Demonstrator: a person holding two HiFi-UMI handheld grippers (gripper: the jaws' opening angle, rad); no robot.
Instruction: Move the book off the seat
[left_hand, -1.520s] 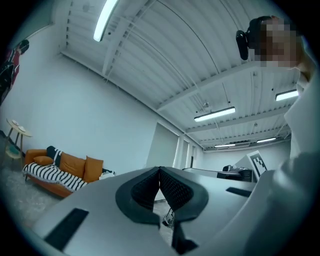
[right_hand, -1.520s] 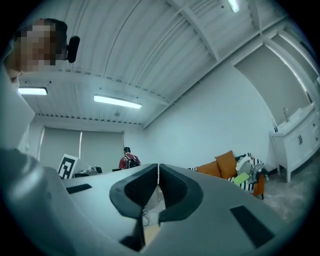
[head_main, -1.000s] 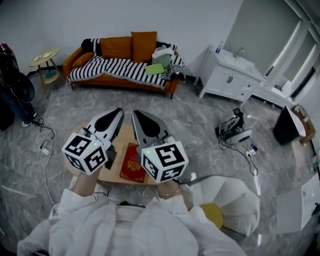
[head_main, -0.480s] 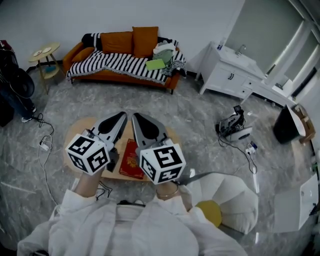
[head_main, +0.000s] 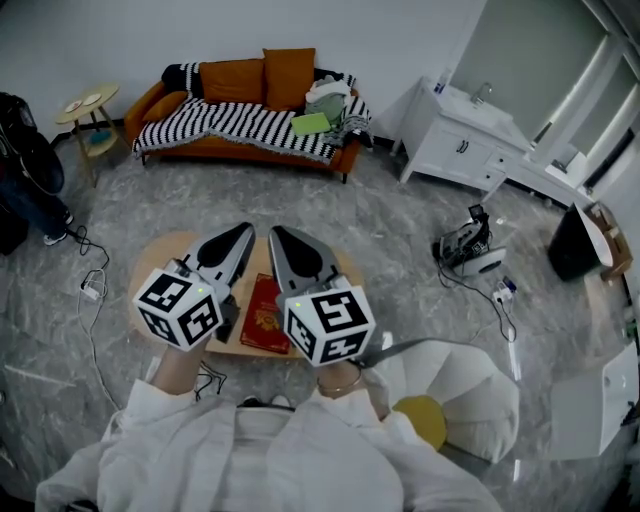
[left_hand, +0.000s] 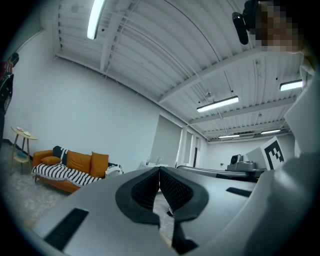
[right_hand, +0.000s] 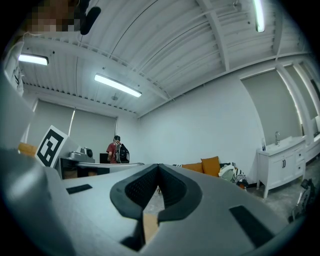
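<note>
A green book (head_main: 310, 123) lies on the seat of the orange sofa (head_main: 240, 150) at the far wall, on a striped blanket, next to a pile of clothes. A red book (head_main: 266, 318) lies on the low wooden table (head_main: 150, 262) right below me. My left gripper (head_main: 241, 234) and right gripper (head_main: 280, 237) hover side by side above that table, both shut and empty, far from the sofa. In the left gripper view the pads (left_hand: 167, 187) meet, with the sofa (left_hand: 65, 170) small at the left. The right gripper's pads (right_hand: 167, 189) also meet.
A round side table (head_main: 88, 105) stands left of the sofa, a white sink cabinet (head_main: 460, 150) to its right. Cables (head_main: 90, 290) and a device (head_main: 465, 250) lie on the grey floor. A white armchair (head_main: 470, 385) is at my right. A person with a backpack (right_hand: 116, 150) stands far off.
Both grippers stay shut and hold almost the same place above the table. The view has shifted slightly; nothing was picked up or moved.
</note>
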